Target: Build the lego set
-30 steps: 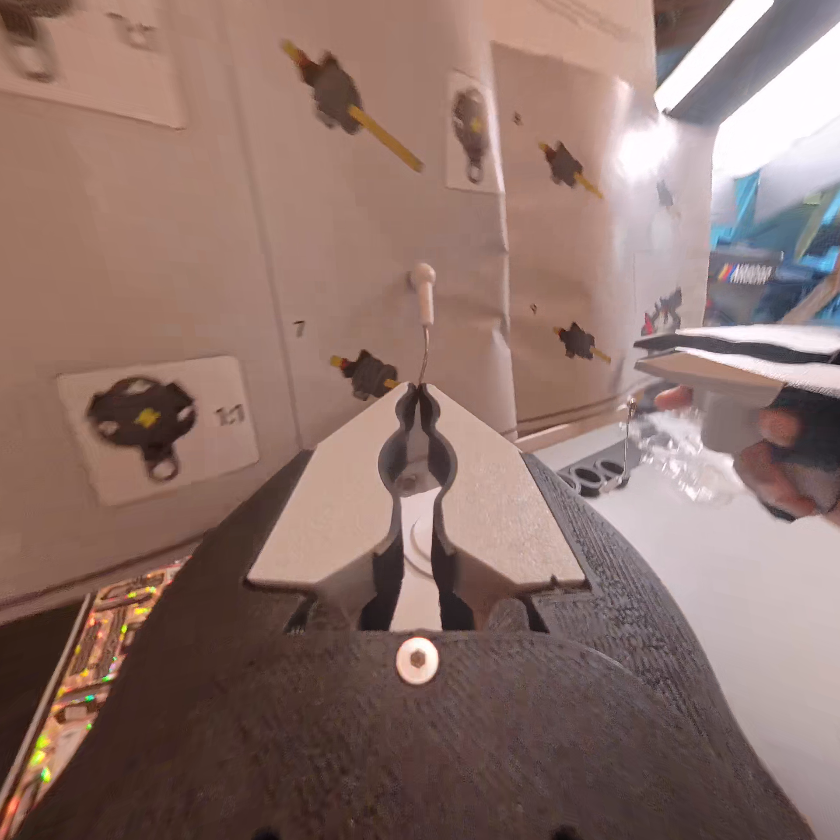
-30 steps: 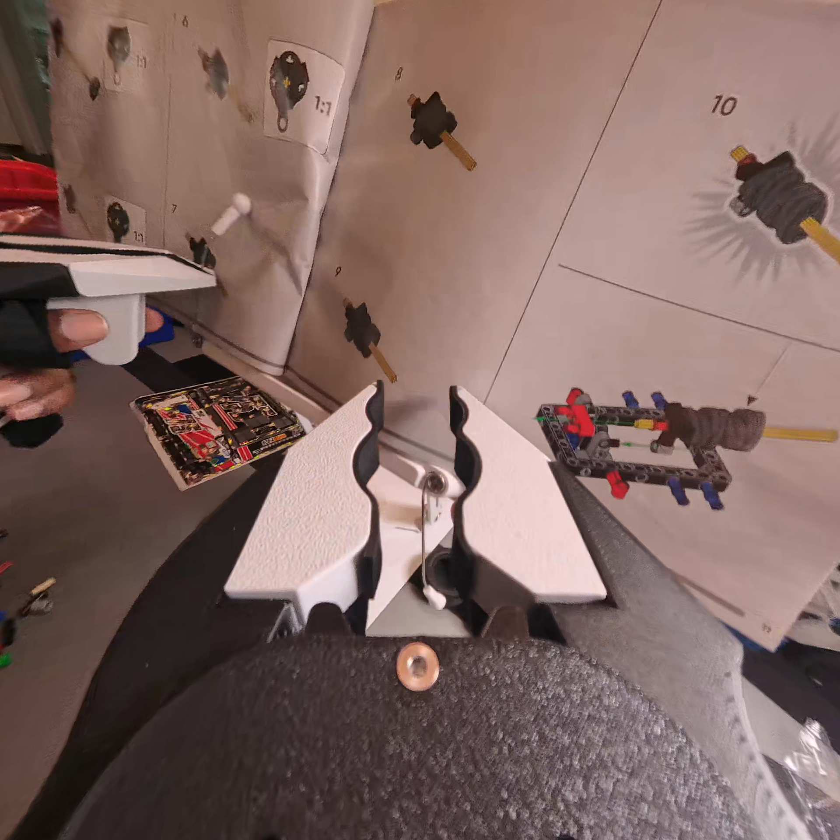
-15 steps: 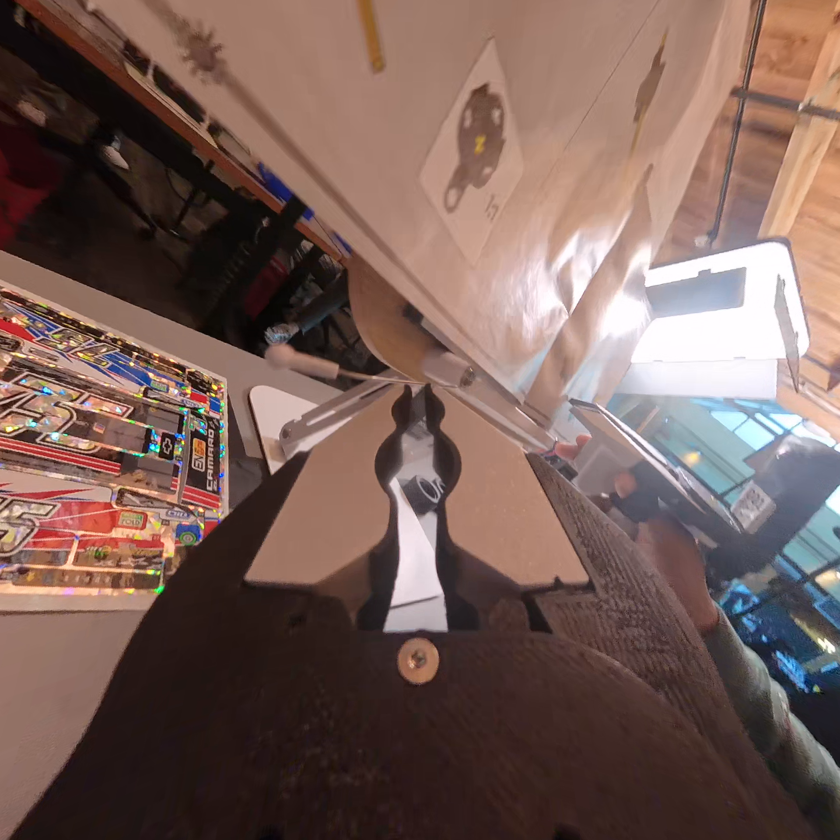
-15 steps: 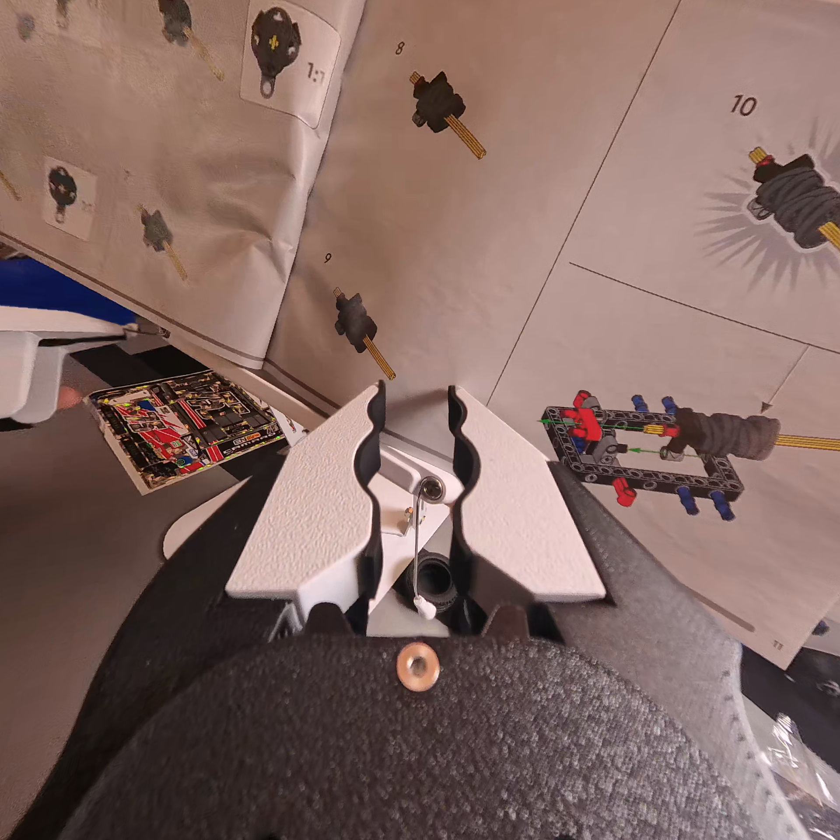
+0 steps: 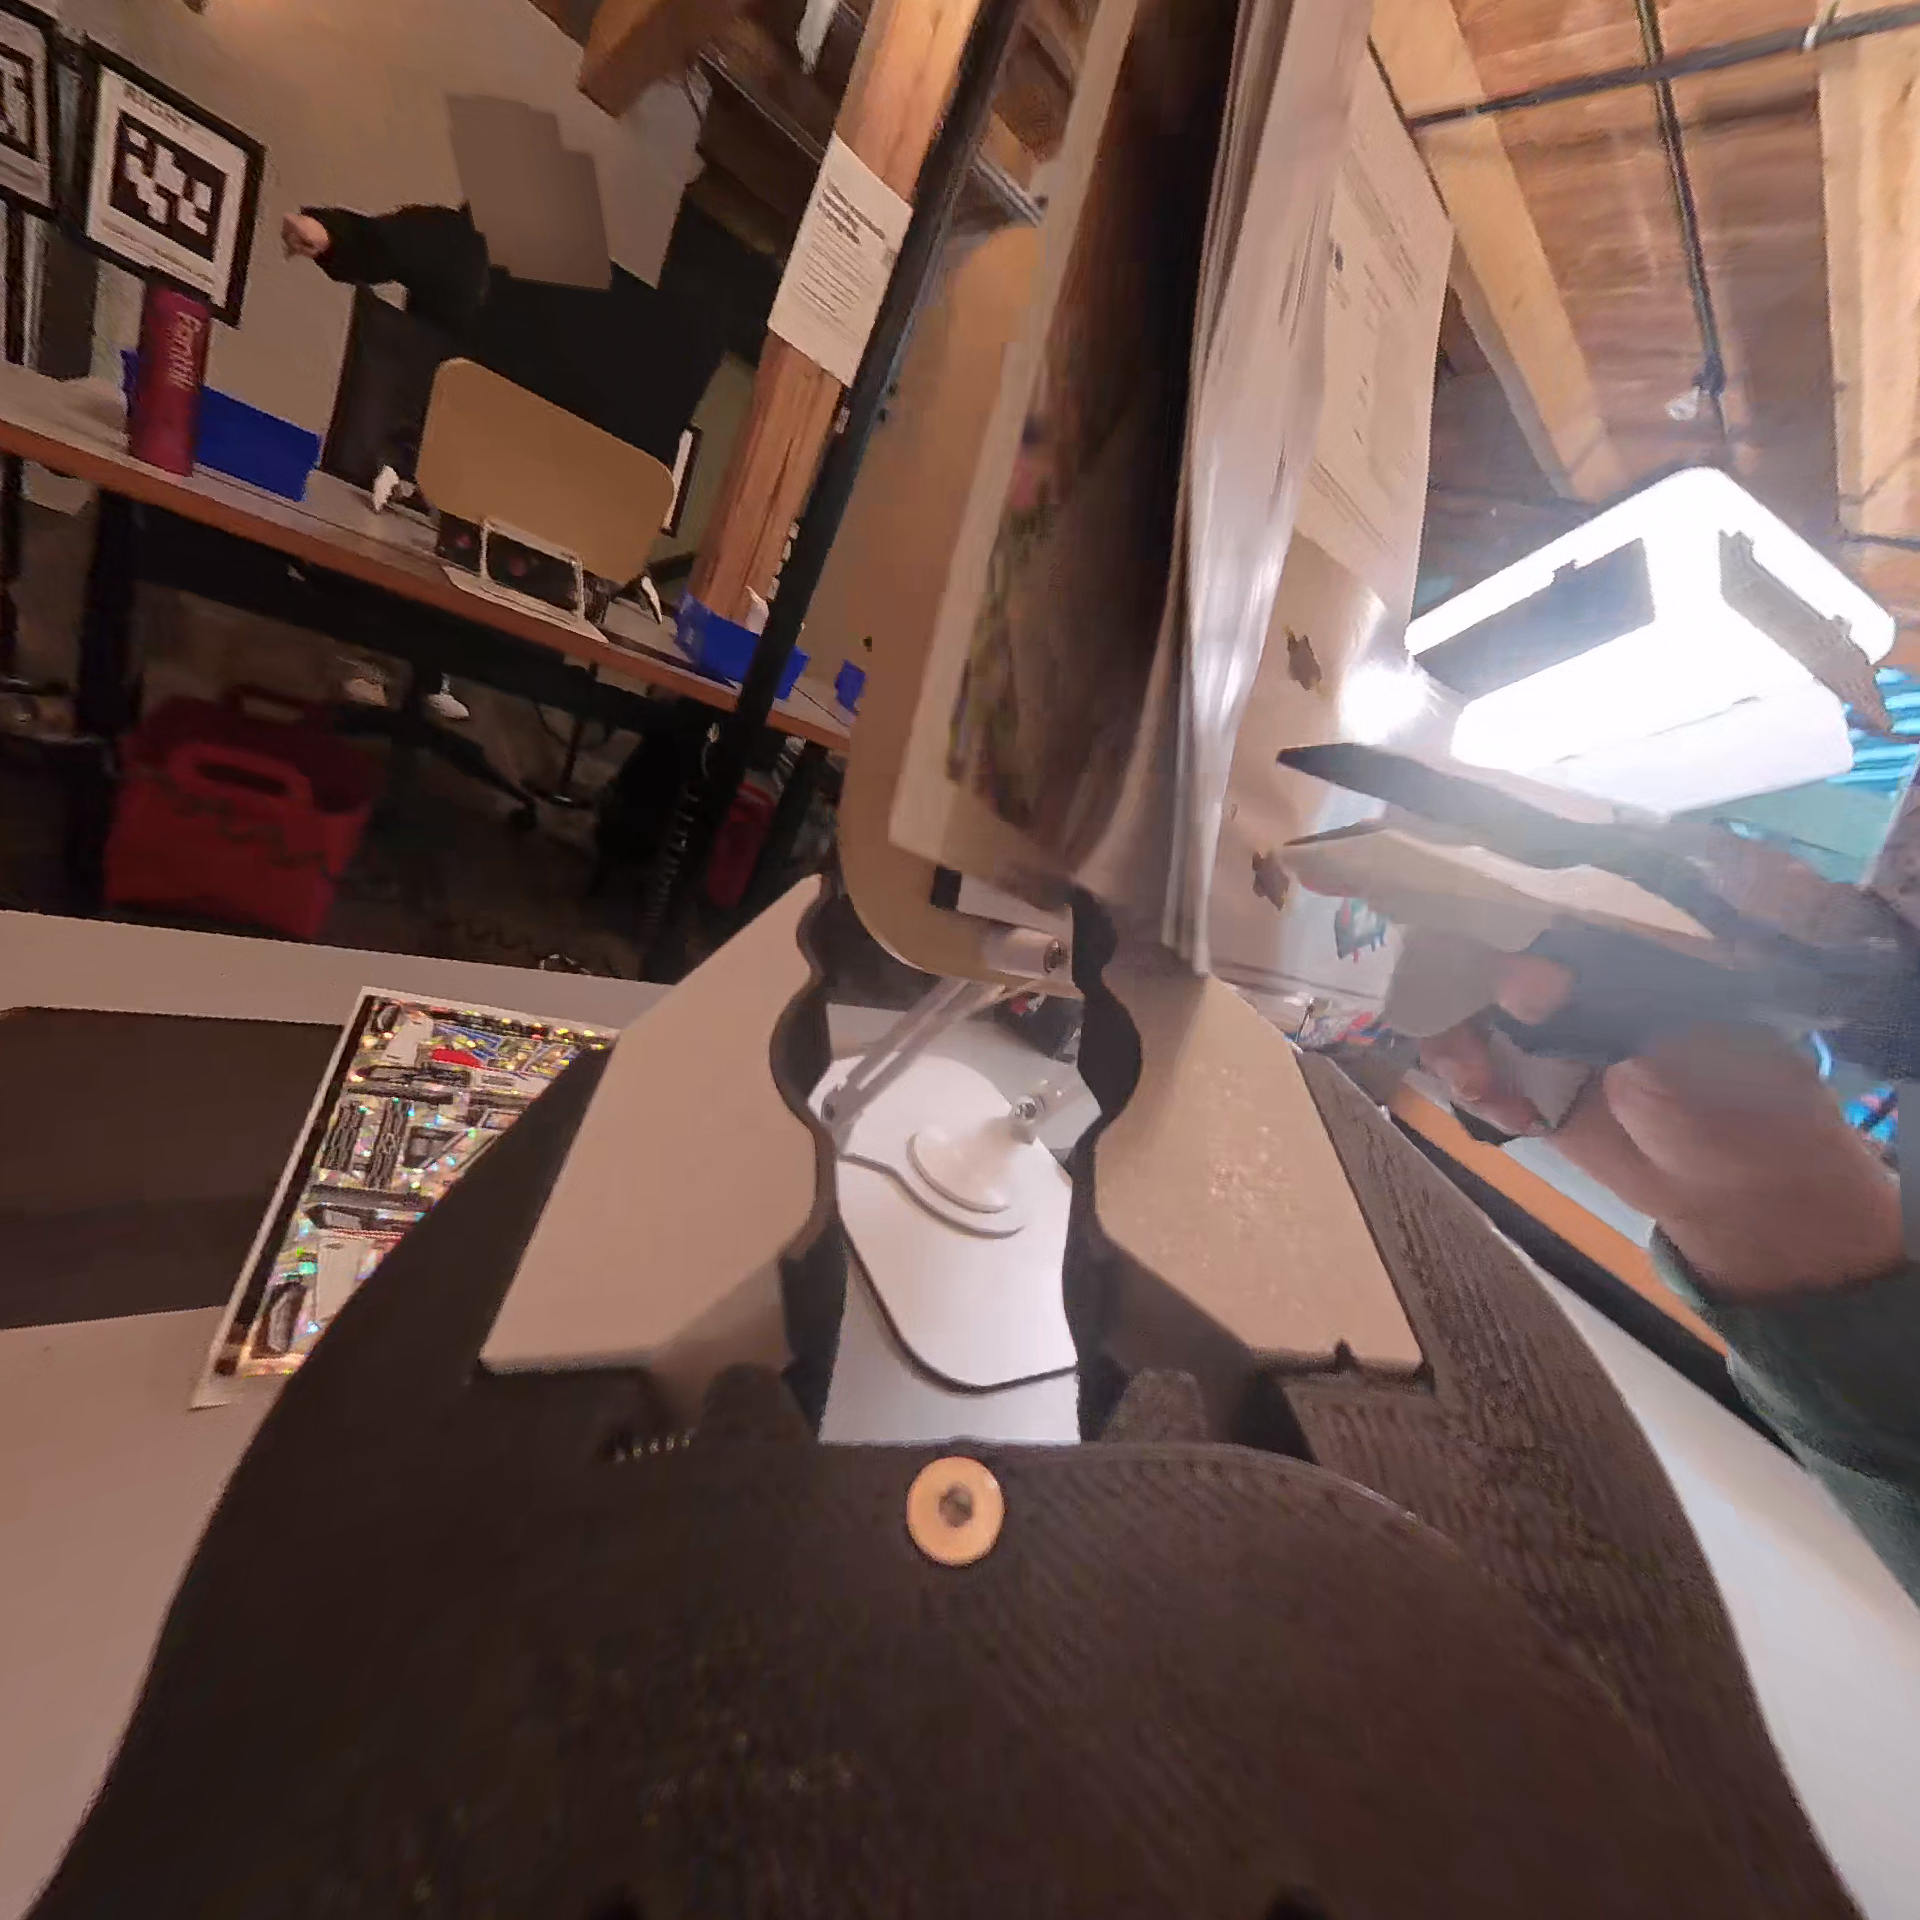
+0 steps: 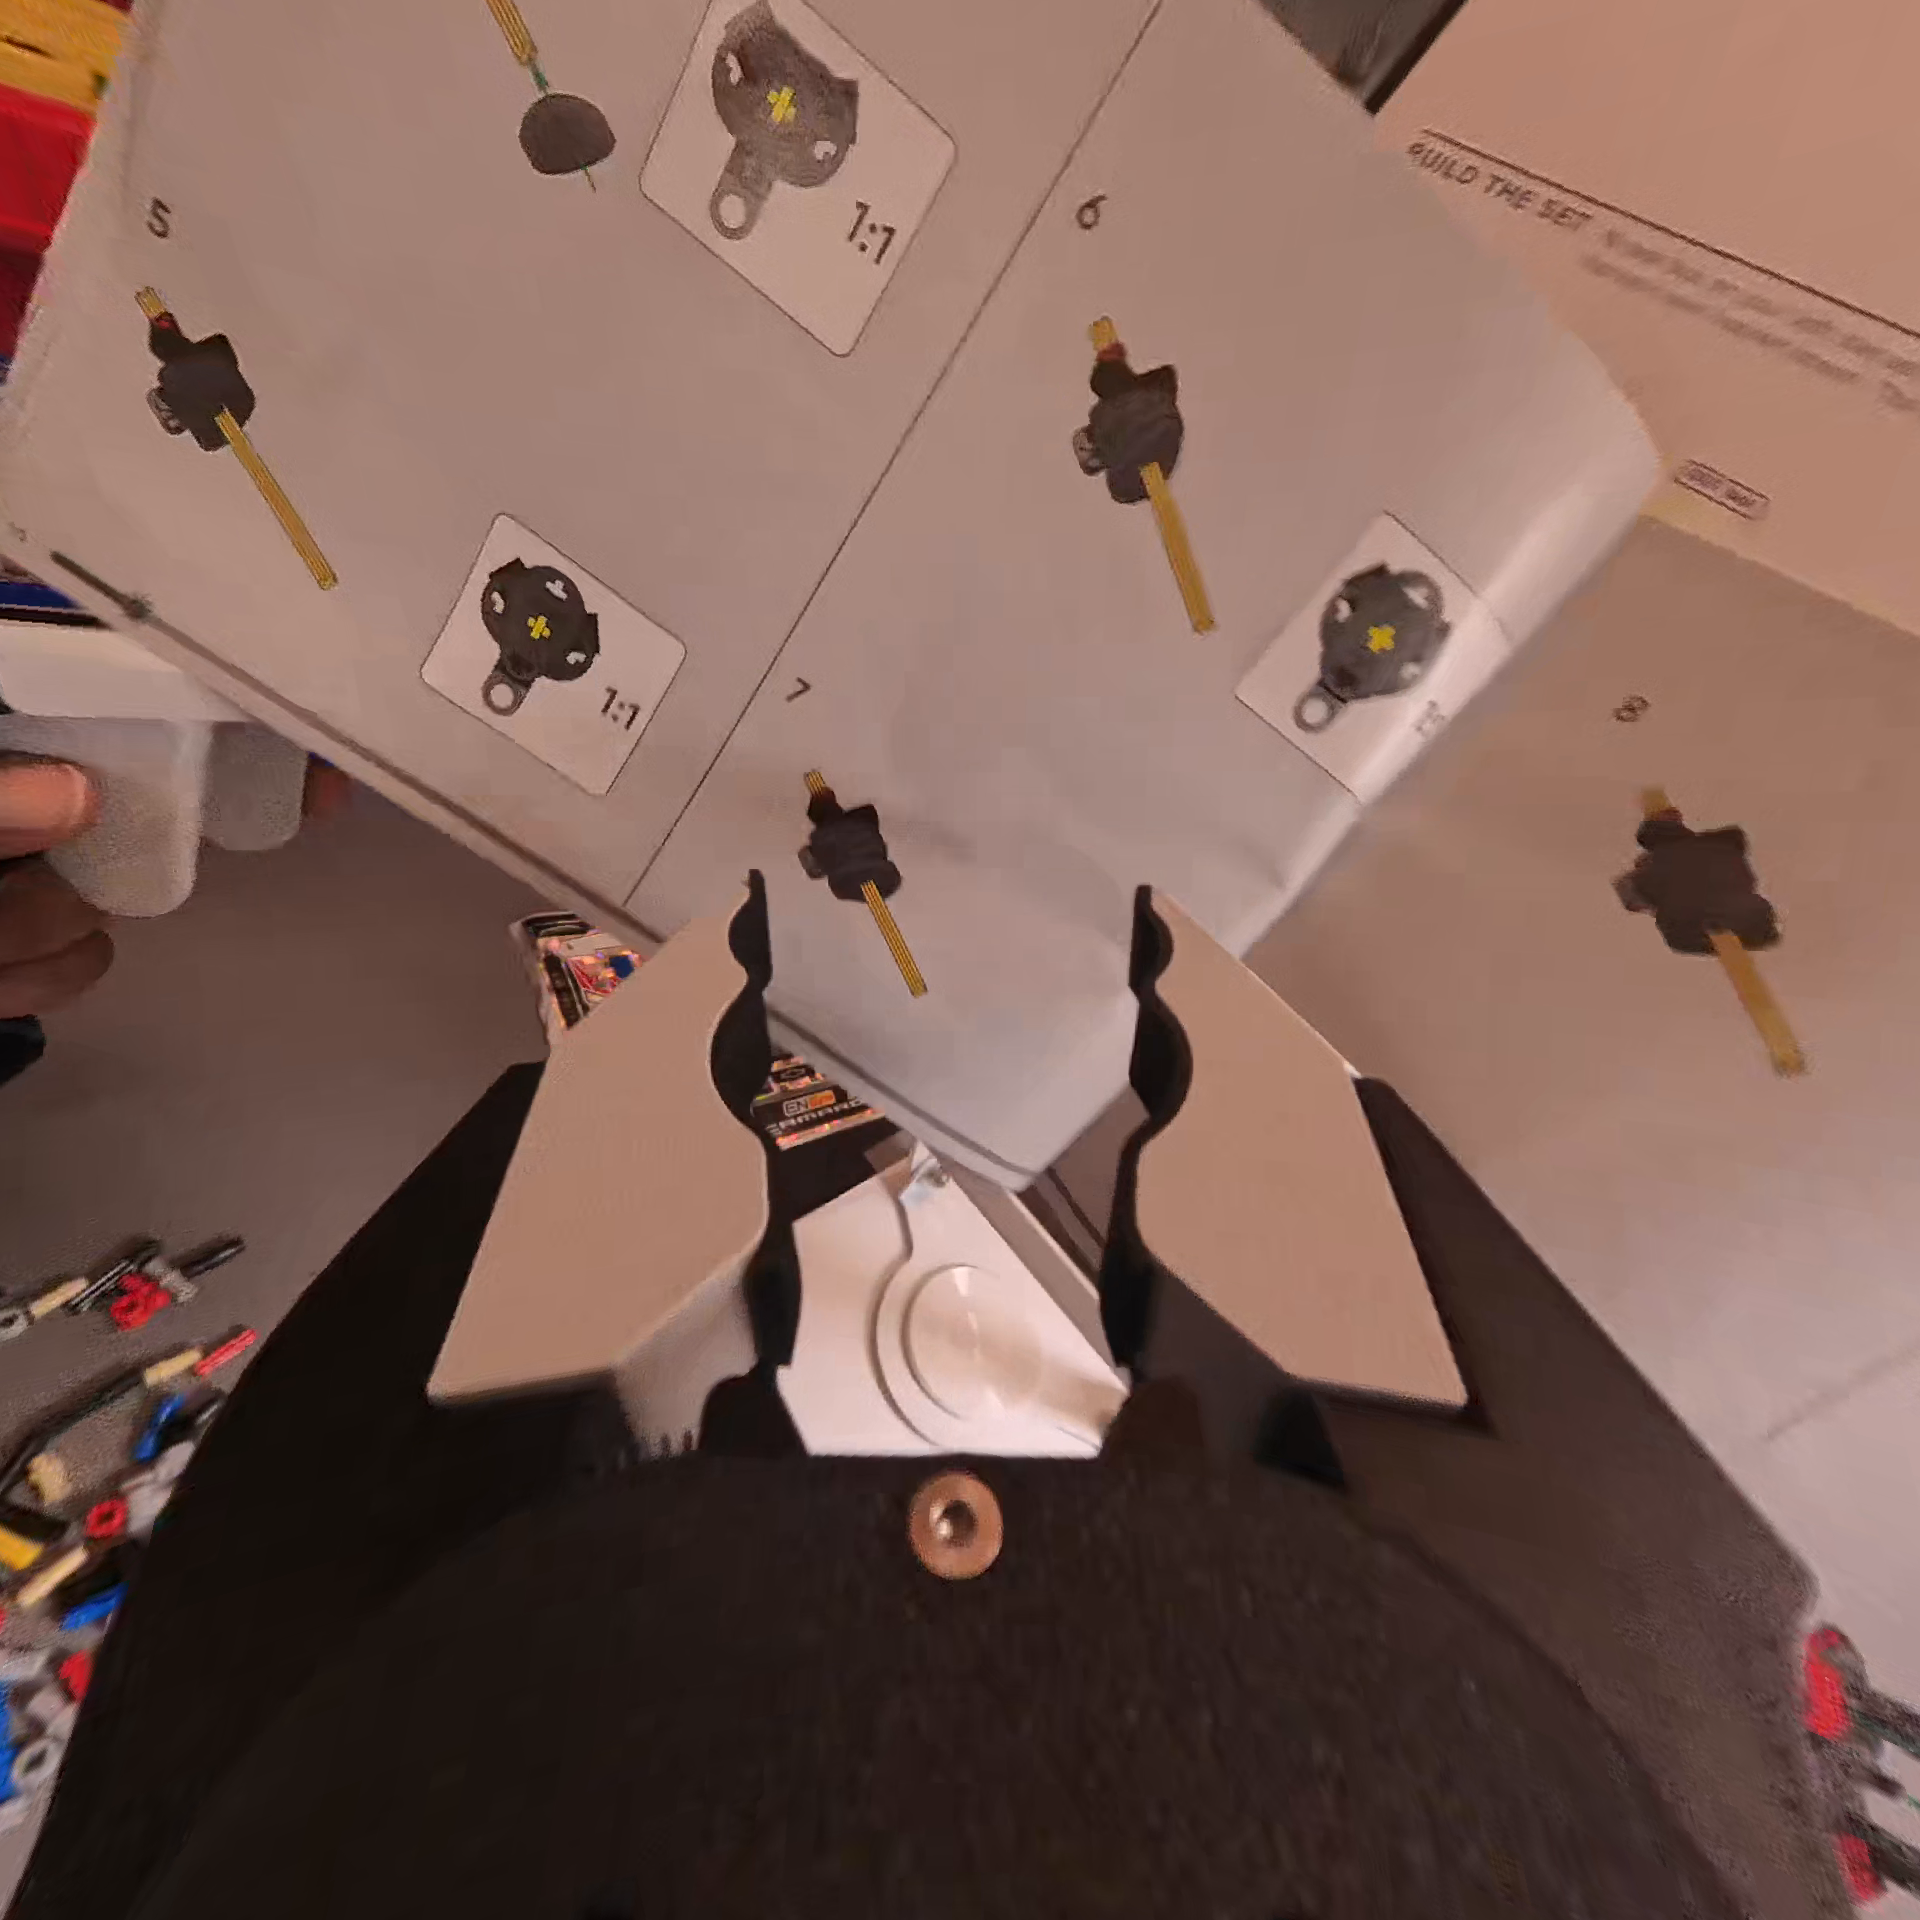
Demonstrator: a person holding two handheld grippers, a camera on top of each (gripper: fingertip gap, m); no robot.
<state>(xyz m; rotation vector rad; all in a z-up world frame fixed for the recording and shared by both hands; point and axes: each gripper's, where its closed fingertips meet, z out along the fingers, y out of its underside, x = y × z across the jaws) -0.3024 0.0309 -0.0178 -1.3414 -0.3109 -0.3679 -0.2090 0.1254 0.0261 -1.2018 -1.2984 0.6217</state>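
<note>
While the left gripper [image 5: 951, 961] tilted upward, jaws spread beneath the instruction booklet [image 6: 935, 540] on its stand, the right gripper [image 6: 945, 925] faced the pages, likewise released; loose lego pieces [image 6: 99, 1403] lay lower left.

maroon bottle [image 5: 171, 379] | blue bins [image 5: 255, 442] | red crate [image 5: 234, 816], possibly a tote

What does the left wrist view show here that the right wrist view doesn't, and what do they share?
Only the left wrist view: the background workbench, a ceiling light, and the right gripper side-on. Only the right wrist view: loose lego pieces and the instruction pages' printed steps face-on. Both: the white stand base and the sticker sheet, each seen past open jaws.
</note>
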